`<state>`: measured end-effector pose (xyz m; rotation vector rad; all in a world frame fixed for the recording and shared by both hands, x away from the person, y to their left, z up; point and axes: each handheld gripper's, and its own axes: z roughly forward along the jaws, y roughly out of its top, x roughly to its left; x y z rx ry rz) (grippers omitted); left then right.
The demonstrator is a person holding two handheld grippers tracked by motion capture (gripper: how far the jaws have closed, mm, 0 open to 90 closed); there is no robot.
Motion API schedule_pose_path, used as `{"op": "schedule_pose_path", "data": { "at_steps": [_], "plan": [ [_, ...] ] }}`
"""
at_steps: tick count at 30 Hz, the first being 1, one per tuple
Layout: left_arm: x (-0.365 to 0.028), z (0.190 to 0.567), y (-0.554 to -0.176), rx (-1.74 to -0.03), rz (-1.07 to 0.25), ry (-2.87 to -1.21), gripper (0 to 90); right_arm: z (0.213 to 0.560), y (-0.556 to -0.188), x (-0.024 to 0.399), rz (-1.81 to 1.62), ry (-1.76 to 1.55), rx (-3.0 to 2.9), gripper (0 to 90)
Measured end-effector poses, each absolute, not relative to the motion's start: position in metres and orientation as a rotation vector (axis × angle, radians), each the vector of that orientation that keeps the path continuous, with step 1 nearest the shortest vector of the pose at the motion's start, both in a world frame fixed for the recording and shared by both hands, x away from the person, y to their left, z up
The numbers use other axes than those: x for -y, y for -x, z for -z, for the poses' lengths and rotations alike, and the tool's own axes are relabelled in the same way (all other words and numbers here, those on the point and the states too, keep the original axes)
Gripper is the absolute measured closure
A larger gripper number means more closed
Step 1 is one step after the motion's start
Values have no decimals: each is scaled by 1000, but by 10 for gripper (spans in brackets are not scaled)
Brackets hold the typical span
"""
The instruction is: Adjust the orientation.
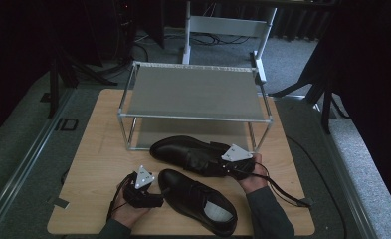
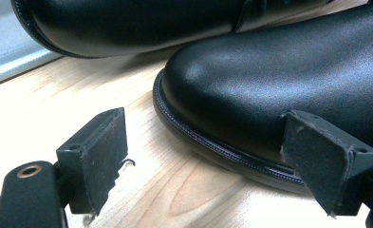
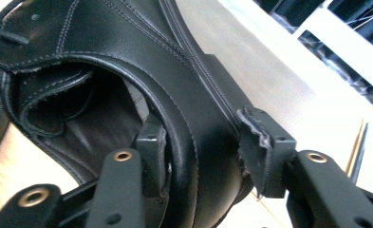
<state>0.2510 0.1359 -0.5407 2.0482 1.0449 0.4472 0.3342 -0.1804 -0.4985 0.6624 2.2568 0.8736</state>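
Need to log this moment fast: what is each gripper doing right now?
Left gripper: open, holding nothing, jaws beside the toe of the near shoe.
Right gripper: jaws on either side of the far shoe heel wall; firm grip cannot be told.

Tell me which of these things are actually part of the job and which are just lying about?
In use:
- far shoe, its heel wall between the right gripper's jaws
- near shoe, its toe beside the open left gripper
- shoe rack, probably where they go

Lying about:
- white frame behind the table
- floor cables
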Motion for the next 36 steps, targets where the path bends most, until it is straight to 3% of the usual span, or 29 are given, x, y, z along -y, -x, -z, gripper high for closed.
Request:
{"op": "schedule_pose_path", "data": {
  "at_steps": [13, 19, 36],
  "plan": [
    [-137, 541, -251, -1045, -439, -2043, 160, 489, -340, 178, -817, -663, -2234, 708],
    [-137, 542, -251, -1046, -438, -2039, 160, 485, -342, 187, -834, -726, -2289, 830],
    [-138, 544, -251, -1051, -426, -2023, 160, 483, -326, 207, -840, -800, -2335, 833]
  ]
}}
